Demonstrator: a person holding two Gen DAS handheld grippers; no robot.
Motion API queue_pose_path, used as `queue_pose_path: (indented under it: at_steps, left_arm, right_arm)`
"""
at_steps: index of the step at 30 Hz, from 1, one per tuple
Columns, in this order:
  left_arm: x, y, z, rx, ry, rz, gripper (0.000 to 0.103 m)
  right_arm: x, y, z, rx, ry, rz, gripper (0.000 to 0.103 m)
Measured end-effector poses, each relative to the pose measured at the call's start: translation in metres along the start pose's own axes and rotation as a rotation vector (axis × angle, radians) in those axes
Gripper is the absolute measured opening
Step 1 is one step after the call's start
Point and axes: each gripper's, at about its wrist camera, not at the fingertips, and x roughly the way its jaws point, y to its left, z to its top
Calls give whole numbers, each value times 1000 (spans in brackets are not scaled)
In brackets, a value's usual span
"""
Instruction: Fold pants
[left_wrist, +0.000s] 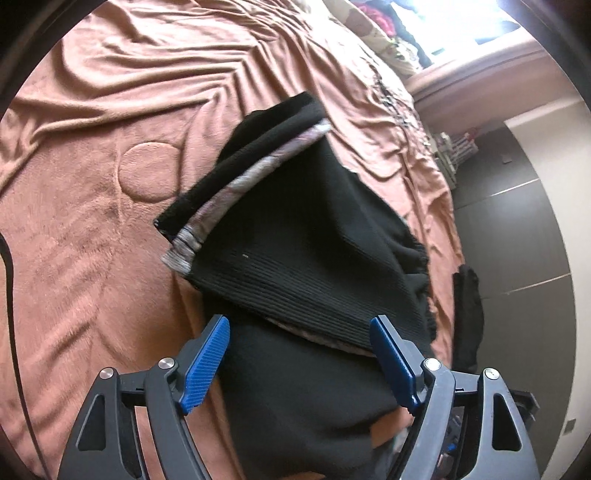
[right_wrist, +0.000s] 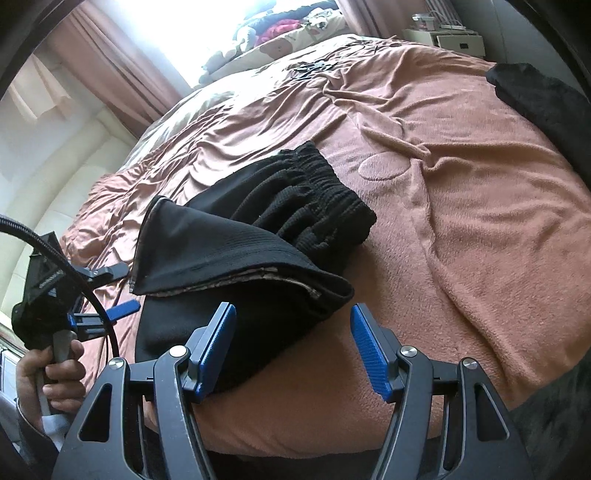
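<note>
Left wrist view: the left gripper (left_wrist: 299, 360) hangs with its blue ribbed pads spread wide, nothing pinched between them, just above the near part of the black pants (left_wrist: 306, 240). Right wrist view: the right gripper (right_wrist: 293, 345) also stands apart and empty, its left pad over the pants' near edge, its right pad over bare blanket. At far left in that view a hand (right_wrist: 51, 376) grips the other tool's handle, a black cable (right_wrist: 74, 266) arcing over it.

The pants lie folded in a heap on the brown blanket (left_wrist: 92, 221), near its right-hand side in the left view. They are a ribbed knit with a gathered elastic waistband (right_wrist: 317, 195) at the far end and a pale grey lining (left_wrist: 236, 184) showing along a turned-over edge. The blanket is fleecy, creased, and embossed with a round shape (left_wrist: 149, 173). Another dark cloth (right_wrist: 539, 96) lies at the far right; bedding and curtains (right_wrist: 122, 74) stand beyond by a bright window.
</note>
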Motion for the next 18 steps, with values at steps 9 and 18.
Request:
queue_pose_path:
  at_steps: [9,18]
  left_arm:
    - [23,16,17,-48,-27,26,80]
    - [-8,14,30,-24,-154,41,61]
  right_arm:
    - [4,1,1,-12,17,-24,63]
    - [9,-3,5,-25,1,-45,63]
